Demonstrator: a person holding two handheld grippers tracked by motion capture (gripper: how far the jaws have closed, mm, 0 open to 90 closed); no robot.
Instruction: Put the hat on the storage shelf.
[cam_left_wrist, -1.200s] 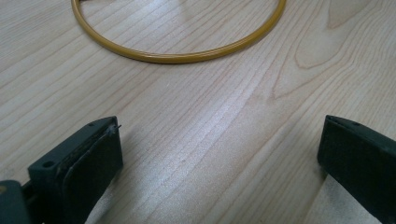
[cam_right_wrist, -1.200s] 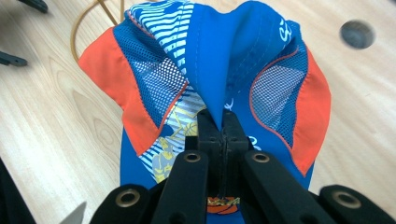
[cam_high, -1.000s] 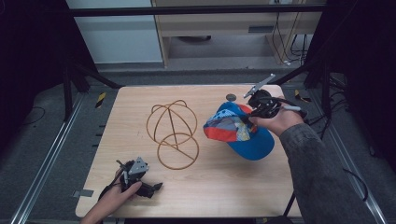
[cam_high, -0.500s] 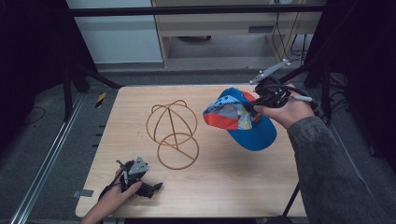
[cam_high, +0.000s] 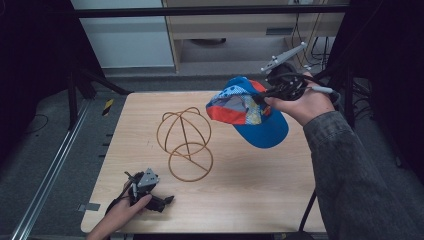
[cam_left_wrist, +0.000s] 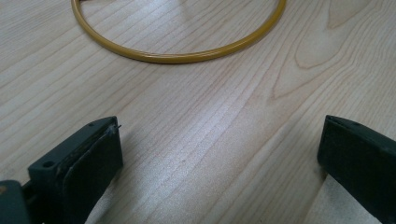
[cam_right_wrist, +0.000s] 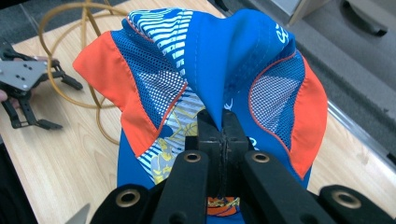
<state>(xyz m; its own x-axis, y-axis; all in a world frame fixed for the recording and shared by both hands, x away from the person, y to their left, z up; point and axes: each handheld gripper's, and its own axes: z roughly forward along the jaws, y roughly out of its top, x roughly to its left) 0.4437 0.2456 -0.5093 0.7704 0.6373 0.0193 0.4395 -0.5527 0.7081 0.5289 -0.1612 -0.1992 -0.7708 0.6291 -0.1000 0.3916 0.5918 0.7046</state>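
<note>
Counting one cap (cam_high: 250, 112), one wire stand (cam_high: 186, 142), two grippers

Blue-orange mesh cap (cam_high: 250, 112) hangs lifted above table.

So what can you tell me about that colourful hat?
The cap is bright blue with orange edges, see-through mesh panels and striped, patterned patches. It looks like soft cloth. The right gripper pinches a fold of its blue fabric, with the jaws shut tight on it, so the cap hangs in the air above the wooden table, tilted, with its blue brim lowest. It hangs beside the wire stand, apart from it.
</note>
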